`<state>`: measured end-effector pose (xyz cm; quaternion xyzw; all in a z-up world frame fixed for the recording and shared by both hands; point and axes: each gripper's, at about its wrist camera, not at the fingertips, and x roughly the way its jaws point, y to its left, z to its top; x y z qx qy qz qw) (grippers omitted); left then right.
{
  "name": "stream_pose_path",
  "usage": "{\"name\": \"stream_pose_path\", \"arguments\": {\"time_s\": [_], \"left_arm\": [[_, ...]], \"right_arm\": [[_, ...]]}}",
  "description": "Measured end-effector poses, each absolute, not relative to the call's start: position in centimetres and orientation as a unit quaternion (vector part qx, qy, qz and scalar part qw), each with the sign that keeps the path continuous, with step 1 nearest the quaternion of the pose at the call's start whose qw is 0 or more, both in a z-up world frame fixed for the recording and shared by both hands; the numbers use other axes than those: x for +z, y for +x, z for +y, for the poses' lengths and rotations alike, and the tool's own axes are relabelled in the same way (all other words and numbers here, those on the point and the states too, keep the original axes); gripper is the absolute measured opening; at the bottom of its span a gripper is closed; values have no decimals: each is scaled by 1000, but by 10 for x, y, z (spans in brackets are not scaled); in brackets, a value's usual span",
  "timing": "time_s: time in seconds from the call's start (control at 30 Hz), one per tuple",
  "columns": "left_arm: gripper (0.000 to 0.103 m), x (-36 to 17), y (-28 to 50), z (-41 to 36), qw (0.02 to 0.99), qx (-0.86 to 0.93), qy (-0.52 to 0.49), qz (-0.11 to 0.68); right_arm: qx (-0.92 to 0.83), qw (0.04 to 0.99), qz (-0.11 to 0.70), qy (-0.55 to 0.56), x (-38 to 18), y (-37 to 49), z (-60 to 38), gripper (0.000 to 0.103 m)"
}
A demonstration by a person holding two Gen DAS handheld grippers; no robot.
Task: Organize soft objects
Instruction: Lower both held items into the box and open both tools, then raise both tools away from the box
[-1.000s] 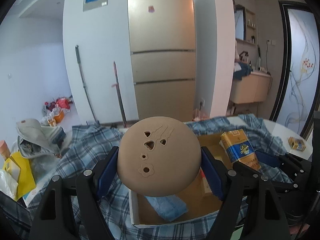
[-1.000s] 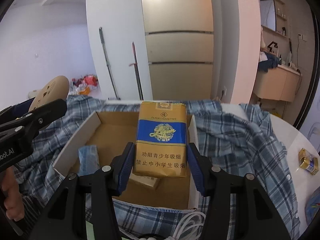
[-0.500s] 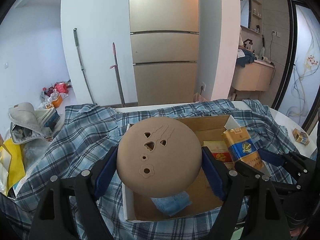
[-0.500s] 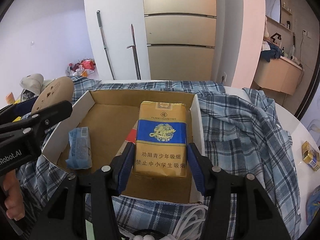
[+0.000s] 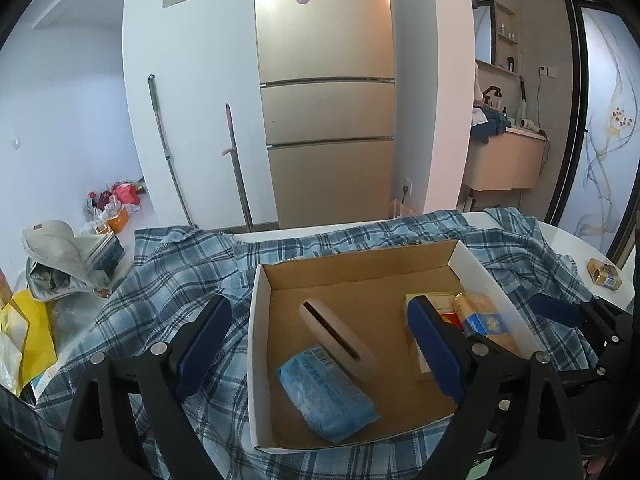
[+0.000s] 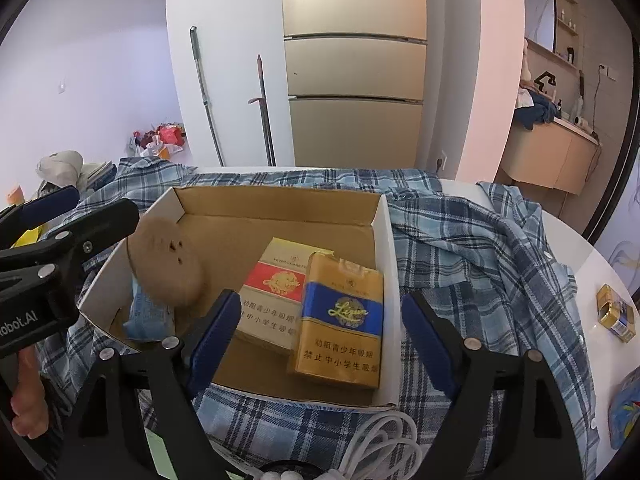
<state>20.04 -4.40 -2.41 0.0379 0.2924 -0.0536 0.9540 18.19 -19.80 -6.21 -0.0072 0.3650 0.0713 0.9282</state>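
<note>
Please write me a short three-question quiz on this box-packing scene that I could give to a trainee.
1. True or false: the left gripper is clamped on the tan round cushion.
2. Which pack lies nearest the cardboard box's right wall: A) the red-and-white pack, B) the gold-and-blue pack, C) the blue tissue packet?
3. Fill in: the box sits on a blue ______ shirt.

Key
1. False: its jaws are opening and the cushion stands on edge in the box, free of the pads.
2. B; the right gripper is opening too, with nothing pressed between its pads.
3. Plaid.
</note>
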Motion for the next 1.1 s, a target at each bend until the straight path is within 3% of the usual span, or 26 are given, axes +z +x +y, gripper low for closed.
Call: {"name": "stream_pose_path", "arguments": {"time_s": [0.33, 0.4, 0.6, 0.7, 0.77, 1.1], "left_arm": [[91, 11, 172, -40, 974, -49, 35, 217], [91, 24, 165, -37, 977, -52, 29, 206], [92, 67, 115, -25, 991, -45, 12, 122], [103, 83, 91, -21, 995, -48, 4, 89], [103, 91, 74, -20, 997, -48, 2, 64], [103, 90, 20, -18, 998, -63, -2, 29]], "right_arm": [[52, 947, 317, -20, -35, 171, -205, 82], [45, 953, 299, -20, -21, 164, -208, 91], [52, 973, 223, -21, 29, 129, -213, 94], [54, 979, 193, -18, 47, 110, -215, 96], [57, 983, 176, -6, 56, 95, -219, 99], [43, 995, 86, -7, 66, 32, -223, 102]]}}
